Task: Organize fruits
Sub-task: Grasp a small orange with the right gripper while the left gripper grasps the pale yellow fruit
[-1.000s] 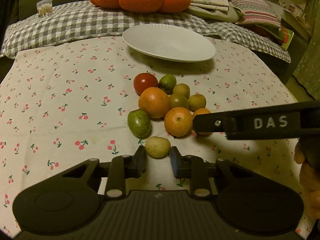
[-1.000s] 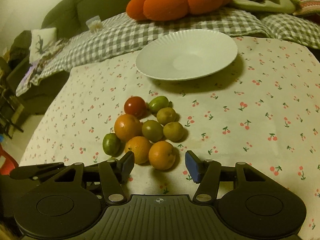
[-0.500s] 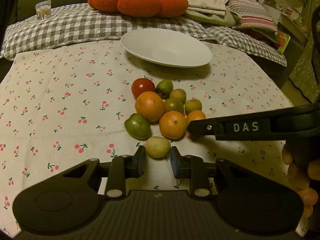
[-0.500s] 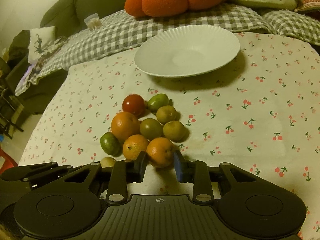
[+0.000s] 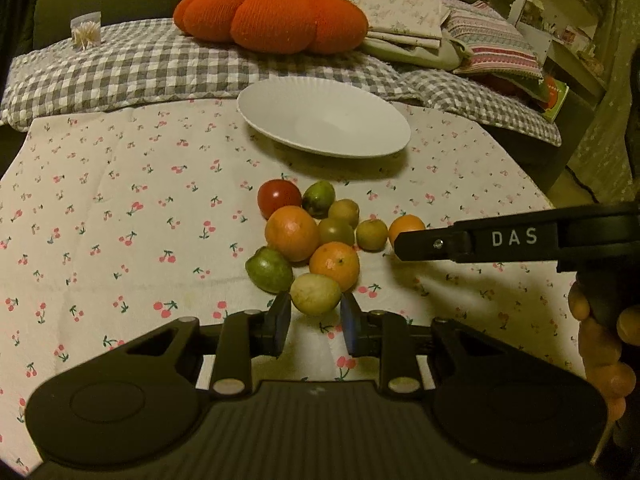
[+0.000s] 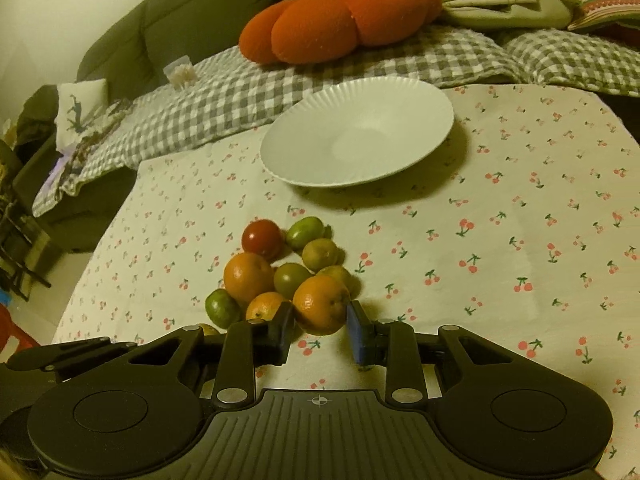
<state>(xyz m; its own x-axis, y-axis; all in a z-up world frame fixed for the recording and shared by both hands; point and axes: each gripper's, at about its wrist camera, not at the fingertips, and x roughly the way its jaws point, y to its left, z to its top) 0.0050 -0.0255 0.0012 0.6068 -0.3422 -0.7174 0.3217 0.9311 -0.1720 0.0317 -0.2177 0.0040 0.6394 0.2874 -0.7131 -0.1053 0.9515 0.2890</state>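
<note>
- On the table [image 5: 100, 184], spread with a cherry-printed white cloth, the loose fruits lie in one cluster near the front edge; the round white ribbed plate [image 5: 280, 100] stands empty behind them, well apart.
- Left side: the left claw [image 5: 316, 316] has its fingers narrowed on a pale yellow-green oval fruit [image 5: 315, 294], which sits at the near edge of the cluster, just beside a green round fruit [image 5: 269, 269] and a small orange mandarin [image 5: 335, 266].
- Right side: the right claw [image 6: 320, 326] grips a round orange citrus fruit [image 6: 320, 308] between its fingers. In the left view this fruit appears clear of the cluster, to the right of it.
- Step in hand (judgement): both fruits are grasped; the transfer to the plate has not yet been made, so the task is at its start.
- Next move (judgement): each claw should carry its fruit over the remaining pile to the plate, and release low, since round fruit may roll on the shallow dish.
- Compared with one second ago: the right claw, then spread wide around the orange fruit, has closed on it and drawn it away from its neighbours; the left claw has tightened slightly on the pale fruit.
</note>
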